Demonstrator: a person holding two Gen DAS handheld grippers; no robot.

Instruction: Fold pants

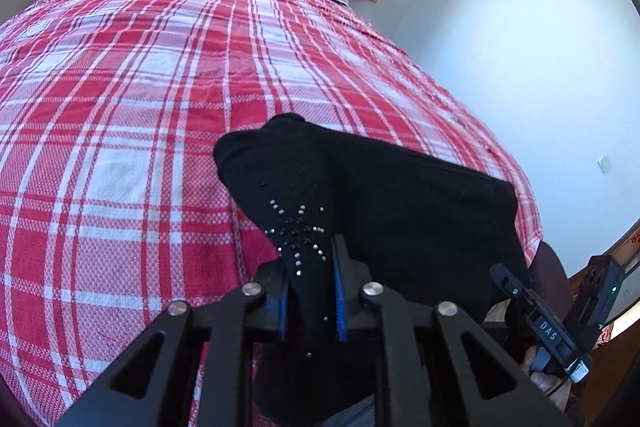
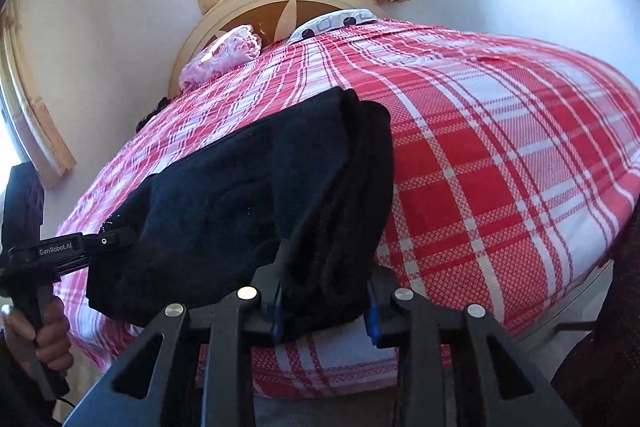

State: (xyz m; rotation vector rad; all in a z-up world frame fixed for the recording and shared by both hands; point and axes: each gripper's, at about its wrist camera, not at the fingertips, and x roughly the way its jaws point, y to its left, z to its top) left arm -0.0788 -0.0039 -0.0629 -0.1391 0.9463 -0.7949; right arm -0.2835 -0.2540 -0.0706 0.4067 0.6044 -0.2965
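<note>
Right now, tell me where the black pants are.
The black pants lie at the near edge of the plaid bedspread, clamped between the left gripper and right gripper.

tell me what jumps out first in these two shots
The black pants lie bunched on the near edge of the red and white plaid bedspread. Both tongs are clamped on them: the left tongs on the part studded with rhinestones, the right tongs on a thick fold.
</note>
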